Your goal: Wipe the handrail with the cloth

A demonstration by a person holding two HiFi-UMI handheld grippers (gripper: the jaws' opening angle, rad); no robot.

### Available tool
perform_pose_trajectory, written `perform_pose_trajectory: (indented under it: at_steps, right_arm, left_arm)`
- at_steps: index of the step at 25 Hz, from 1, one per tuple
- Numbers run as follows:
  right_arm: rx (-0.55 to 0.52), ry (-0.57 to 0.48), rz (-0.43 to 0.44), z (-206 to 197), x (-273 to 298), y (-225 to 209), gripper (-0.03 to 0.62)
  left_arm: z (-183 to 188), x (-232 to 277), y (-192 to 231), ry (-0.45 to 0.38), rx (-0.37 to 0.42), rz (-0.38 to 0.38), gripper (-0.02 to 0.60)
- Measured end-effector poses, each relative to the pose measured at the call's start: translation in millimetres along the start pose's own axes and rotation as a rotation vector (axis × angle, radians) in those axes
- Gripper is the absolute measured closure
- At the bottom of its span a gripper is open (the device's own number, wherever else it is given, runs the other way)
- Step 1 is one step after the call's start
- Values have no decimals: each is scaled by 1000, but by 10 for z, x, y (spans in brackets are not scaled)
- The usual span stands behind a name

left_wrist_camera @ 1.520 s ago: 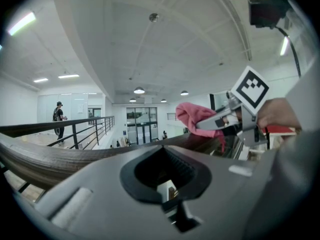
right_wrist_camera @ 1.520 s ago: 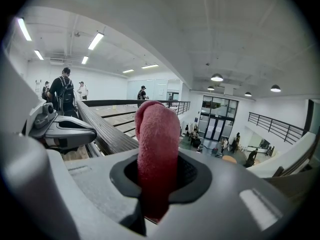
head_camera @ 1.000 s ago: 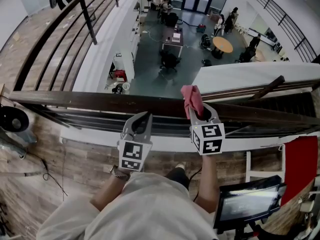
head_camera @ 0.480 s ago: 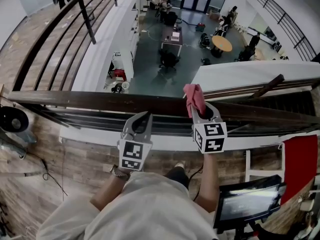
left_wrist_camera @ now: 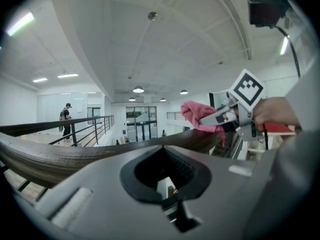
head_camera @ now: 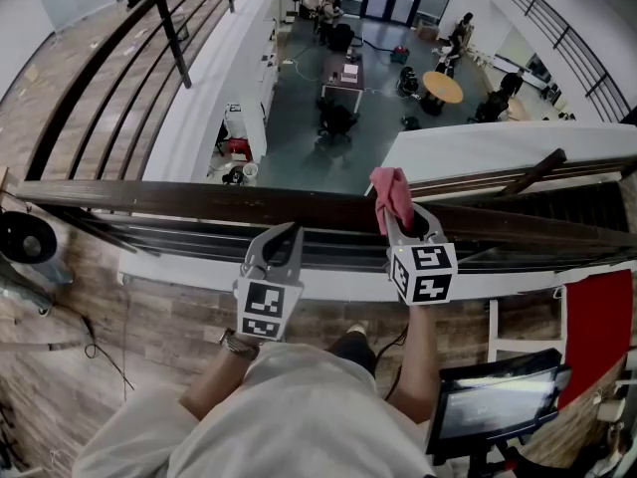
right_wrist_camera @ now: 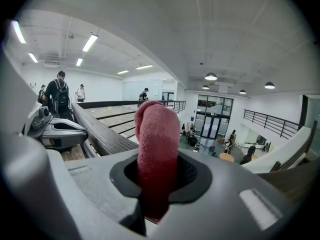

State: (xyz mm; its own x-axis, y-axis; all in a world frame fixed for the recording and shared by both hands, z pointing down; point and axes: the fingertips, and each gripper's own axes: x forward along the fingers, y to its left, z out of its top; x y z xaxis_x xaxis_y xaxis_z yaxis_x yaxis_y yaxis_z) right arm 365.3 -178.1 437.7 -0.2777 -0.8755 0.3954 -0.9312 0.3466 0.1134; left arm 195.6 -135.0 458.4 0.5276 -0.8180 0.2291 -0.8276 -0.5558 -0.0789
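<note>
Head view | right claw (head_camera: 402, 223) clamps cloth (head_camera: 391, 193) on handrail (head_camera: 199, 203) | left claw (head_camera: 290, 231) closed, empty

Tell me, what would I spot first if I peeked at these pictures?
The bright pink cloth jumps out: the right gripper is shut on it, right at the long dark handrail that crosses the middle. Beyond the rail the floor drops away to a big hall far below, with a round orange table and people around it. The left gripper sits shut and empty just short of the rail.
</note>
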Motion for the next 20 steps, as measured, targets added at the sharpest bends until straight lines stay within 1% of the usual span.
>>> perform_pose_trajectory:
  at_steps: [6,11,20]
  right_arm:
    - [4,1,-15,-15,-54,-126,522]
    - [10,4,-7,-42,-83,-194,522]
    - [18,11,6,-57,-58,-173,522]
  left_arm:
    - [34,5,-21,1,-5,7,574]
    - [67,25,-128,3,-1,4,574]
    - [195,32,-137,6,-8,11,574]
